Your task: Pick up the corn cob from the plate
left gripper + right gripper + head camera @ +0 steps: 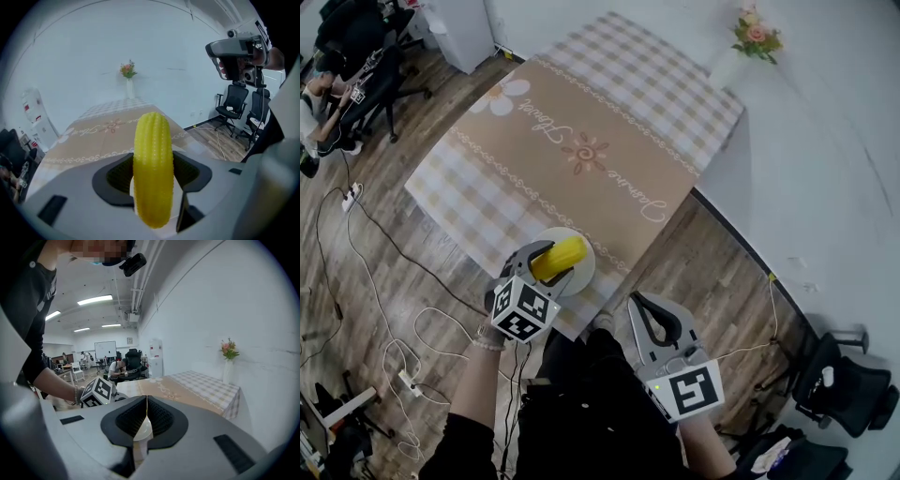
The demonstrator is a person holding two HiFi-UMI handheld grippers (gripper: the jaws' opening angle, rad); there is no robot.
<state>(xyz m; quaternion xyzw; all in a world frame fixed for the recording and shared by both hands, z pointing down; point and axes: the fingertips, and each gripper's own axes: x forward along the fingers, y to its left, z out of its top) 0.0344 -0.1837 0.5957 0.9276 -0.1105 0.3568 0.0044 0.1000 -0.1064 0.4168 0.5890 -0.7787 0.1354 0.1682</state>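
A yellow corn cob [560, 257] is clamped between the jaws of my left gripper [546, 261], over the white plate [584, 277] at the table's near edge. In the left gripper view the cob [153, 168] stands upright between the dark pads, filling the gap of the left gripper [153, 178]. I cannot tell whether the cob still touches the plate. My right gripper [637, 304] hangs off the table to the right of the plate, shut and empty. In the right gripper view the jaws of the right gripper [146, 414] meet in a thin line.
The table [581, 141] has a tan and checked cloth. A white vase of flowers [742, 52] stands at its far corner by the wall. Cables [384, 328] lie on the wooden floor at left. Office chairs [839, 384] stand at right, and people sit at far left.
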